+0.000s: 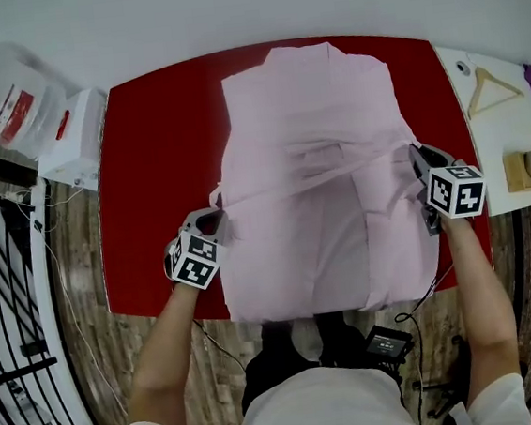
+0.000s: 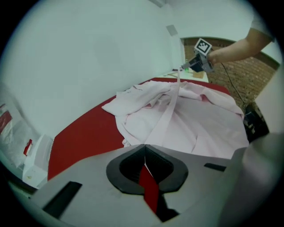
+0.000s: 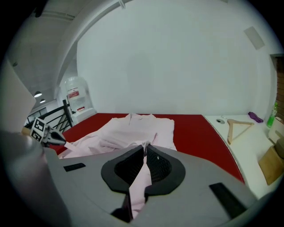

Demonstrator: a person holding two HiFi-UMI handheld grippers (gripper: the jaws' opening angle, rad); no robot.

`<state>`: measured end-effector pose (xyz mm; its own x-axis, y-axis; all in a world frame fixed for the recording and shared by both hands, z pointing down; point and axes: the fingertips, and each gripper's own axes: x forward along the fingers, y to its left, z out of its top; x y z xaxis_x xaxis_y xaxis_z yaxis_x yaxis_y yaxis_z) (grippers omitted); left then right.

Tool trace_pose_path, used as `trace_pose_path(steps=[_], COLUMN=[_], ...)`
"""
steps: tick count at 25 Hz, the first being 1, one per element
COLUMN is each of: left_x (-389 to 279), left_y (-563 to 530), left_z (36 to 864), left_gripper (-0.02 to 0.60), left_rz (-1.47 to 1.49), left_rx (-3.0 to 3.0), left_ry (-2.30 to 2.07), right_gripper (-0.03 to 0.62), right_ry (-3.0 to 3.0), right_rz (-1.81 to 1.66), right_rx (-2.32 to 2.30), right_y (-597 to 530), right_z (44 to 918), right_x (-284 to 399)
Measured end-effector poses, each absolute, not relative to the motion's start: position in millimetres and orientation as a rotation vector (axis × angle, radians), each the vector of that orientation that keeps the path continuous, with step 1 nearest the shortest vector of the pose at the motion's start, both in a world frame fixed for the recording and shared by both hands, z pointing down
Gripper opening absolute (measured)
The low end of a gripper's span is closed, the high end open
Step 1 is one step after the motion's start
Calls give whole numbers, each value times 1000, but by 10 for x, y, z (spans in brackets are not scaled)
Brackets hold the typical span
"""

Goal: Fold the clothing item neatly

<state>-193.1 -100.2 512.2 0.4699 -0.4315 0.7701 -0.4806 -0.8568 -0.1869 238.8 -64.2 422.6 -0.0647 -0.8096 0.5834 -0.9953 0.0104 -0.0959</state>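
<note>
Pink garment lies spread on the red table, near hem overhanging the near edge; left gripper and right gripper each clamp its belt, taut between them; in the left jaws only a thin edge shows

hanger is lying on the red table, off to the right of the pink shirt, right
Not quite. The hanger lies on the white counter that stands next to the red table, not on the table itself. It is off to the right of the pink shirt, as you say. The head view shows this plainly.
</note>
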Motion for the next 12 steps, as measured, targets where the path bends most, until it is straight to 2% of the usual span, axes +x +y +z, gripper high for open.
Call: trace_pose_path(steps=[5,12], left_x=[-1726,-1291], left_y=[-1244,-1500], left_z=[4753,4644], left_gripper=[8,8], left_rz=[1152,1068], left_rx=[2685,2678], left_ry=[-941,-931], right_gripper=[29,29], right_ry=[-1921,-1961], right_rz=[704,680], right_rx=[1827,1786], right_y=[-685,-909], right_z=[4362,4412], right_x=[2477,2428])
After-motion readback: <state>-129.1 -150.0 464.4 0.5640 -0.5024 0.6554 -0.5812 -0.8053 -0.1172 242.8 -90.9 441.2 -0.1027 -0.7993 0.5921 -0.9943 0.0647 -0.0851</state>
